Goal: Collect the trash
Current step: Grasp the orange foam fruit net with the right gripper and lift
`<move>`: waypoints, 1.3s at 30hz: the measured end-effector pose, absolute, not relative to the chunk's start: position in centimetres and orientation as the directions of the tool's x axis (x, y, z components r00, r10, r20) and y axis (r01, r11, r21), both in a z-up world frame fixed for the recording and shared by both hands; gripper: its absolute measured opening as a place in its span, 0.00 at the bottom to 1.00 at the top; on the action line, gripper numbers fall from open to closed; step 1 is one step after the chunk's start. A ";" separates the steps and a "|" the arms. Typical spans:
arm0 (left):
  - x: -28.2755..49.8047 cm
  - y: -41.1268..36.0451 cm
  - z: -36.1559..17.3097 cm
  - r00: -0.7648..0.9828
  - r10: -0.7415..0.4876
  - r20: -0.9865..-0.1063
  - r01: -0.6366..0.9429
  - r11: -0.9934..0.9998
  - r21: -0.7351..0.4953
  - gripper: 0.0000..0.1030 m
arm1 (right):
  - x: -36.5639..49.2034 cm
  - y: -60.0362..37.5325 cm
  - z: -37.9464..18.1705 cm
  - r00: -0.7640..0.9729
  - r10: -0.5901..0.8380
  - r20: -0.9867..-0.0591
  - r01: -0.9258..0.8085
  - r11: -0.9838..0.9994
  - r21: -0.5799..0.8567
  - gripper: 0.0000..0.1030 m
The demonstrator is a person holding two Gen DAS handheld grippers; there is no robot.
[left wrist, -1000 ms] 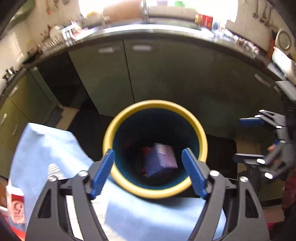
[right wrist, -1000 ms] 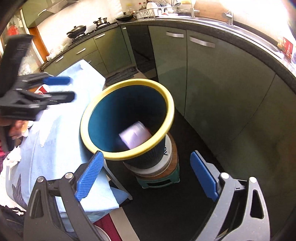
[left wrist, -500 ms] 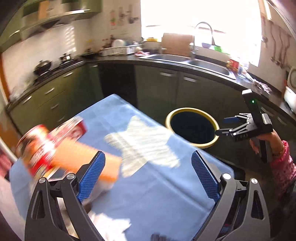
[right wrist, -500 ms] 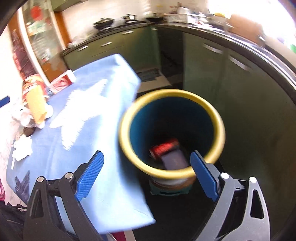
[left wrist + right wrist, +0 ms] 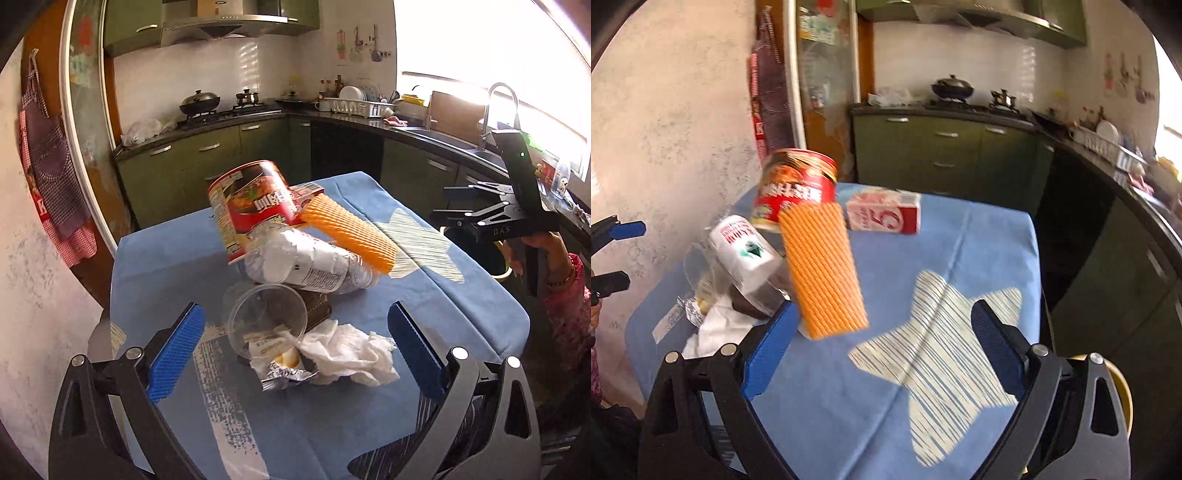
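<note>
The trash sits in a heap on the blue cloth (image 5: 424, 314) that covers the table, right in front of the left claw (image 5: 293, 350). That claw is wide open and holds nothing. The right claw (image 5: 882, 347) is wide open too, and empty, off to the side of the heap.

Nearest the left claw lie a crumpled tissue (image 5: 351, 354) and a shiny wrapper (image 5: 280, 373), touching each other. Just behind them a clear cup (image 5: 266, 321) lies on its side with paper scraps in it. The tissue is soft and light, so I think a grab could pull up only a bit of it and leave the rest. The cup is thin and smooth, so it may slip or squash.

Behind the cup, a squashed bottle (image 5: 310, 262) rests on top of something dark. An orange net sleeve (image 5: 347, 232) leans across the bottle. A red noodle tub (image 5: 251, 206) stands tilted behind them, propped on the heap. Behind it is a red and white carton (image 5: 884, 214).

These things lean on each other. Pulling one from low down could tip the tub and send things rolling off the table.

Farthest off, past the table edge, only a bit of the yellow bin rim (image 5: 1123, 387) shows. The bin is low, so a careless drop may miss.
</note>
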State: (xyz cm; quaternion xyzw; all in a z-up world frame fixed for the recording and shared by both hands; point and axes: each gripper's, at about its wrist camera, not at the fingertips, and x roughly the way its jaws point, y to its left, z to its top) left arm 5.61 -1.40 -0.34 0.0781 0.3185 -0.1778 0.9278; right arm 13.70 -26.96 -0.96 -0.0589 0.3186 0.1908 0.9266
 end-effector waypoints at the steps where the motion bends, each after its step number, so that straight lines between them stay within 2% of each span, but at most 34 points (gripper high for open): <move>1: 5.5 -1.3 -0.4 0.734 -0.278 -0.620 0.373 0.927 0.027 0.95 | 14.1 -25.8 -0.5 0.730 0.326 -0.600 -0.418 0.908 -0.016 0.87; 4: 5.6 -1.1 -0.4 0.733 -0.273 -0.623 0.364 0.931 0.019 0.95 | 15.5 -22.7 0.3 0.733 0.339 -0.590 -0.484 0.869 -0.101 0.87; 7: 5.8 -0.6 -0.5 0.731 -0.270 -0.627 0.358 0.934 0.015 0.95 | 17.1 -20.9 0.2 0.711 0.330 -0.620 -0.505 0.854 -0.124 0.87; 10: 5.8 -0.4 -0.8 0.727 -0.274 -0.630 0.358 0.934 0.006 0.95 | 18.8 -19.7 -0.7 0.651 0.352 -0.672 -0.545 0.834 -0.091 0.87; 15: 6.1 -0.7 -1.2 0.716 -0.281 -0.639 0.368 0.930 0.002 0.95 | 21.1 -19.5 -3.1 0.560 0.375 -0.739 -0.562 0.827 -0.006 0.80; 23: 6.4 -1.6 -1.6 0.699 -0.299 -0.650 0.398 0.917 0.005 0.95 | 22.7 -20.2 -4.9 0.456 0.449 -0.769 -0.564 0.814 0.140 0.69; 26: 6.6 -2.0 -1.8 0.693 -0.304 -0.654 0.409 0.913 0.010 0.95 | 22.7 -20.3 -5.2 0.450 0.455 -0.769 -0.561 0.814 0.154 0.57; 29: 6.7 -2.3 -1.8 0.687 -0.307 -0.659 0.418 0.908 0.013 0.95 | 22.7 -20.7 -5.1 0.454 0.465 -0.761 -0.550 0.818 0.172 0.39; 31: 6.7 -2.6 -1.8 0.684 -0.309 -0.661 0.424 0.905 0.015 0.95 | 22.6 -21.1 -4.8 0.463 0.476 -0.747 -0.540 0.820 0.188 0.17; 34: 6.7 -2.9 -1.7 0.682 -0.314 -0.660 0.434 0.900 0.021 0.95 | 22.3 -21.8 -4.1 0.483 0.484 -0.730 -0.527 0.826 0.200 0.13; 39: 6.5 -3.5 -1.3 0.681 -0.323 -0.657 0.455 0.890 0.034 0.95 | 20.6 -22.9 -2.8 0.515 0.484 -0.708 -0.515 0.834 0.196 0.13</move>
